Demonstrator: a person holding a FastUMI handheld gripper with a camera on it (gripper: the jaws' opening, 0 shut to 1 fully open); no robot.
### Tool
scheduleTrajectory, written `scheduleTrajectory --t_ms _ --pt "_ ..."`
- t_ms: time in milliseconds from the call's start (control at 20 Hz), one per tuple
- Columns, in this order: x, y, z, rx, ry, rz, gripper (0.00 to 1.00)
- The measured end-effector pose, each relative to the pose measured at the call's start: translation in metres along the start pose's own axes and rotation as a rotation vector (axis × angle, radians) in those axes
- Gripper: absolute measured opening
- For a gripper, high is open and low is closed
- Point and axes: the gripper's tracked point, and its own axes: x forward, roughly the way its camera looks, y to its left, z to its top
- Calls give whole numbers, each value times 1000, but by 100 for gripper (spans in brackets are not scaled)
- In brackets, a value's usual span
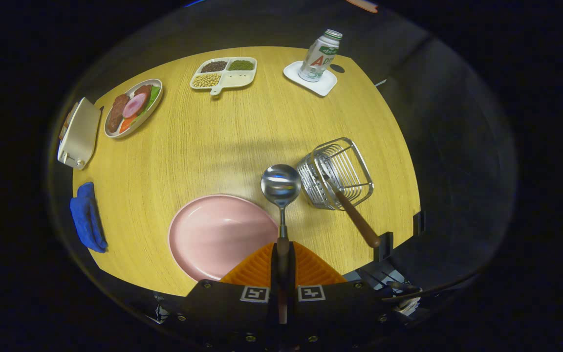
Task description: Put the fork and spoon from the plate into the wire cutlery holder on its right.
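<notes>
I have the tongs (282, 254) closed tight on the spoon (281, 188) handle | spoon bowl hangs just left of the wire holder (336, 172), over the desk (223, 142) | fork (352, 215) already stands tilted in the holder, handle leaning out | pink plate (213, 234) sits left of the holder, bare

surface: round light-wood desk (223, 142) | near: empty round pink plate (213, 234), wire cutlery holder (336, 172) beside it | left: blue cloth (87, 216), cream box (78, 133), oval food plate (133, 107) | far: divided bean tray (224, 73), white coaster (310, 78)
</notes>
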Motion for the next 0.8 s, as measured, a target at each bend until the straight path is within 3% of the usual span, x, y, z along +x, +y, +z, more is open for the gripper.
scheduleTrajectory --t_ms 500,800 --pt "-1 -59 18 101 31 -42 7" --pt "11 -64 21 109 66 4 7"
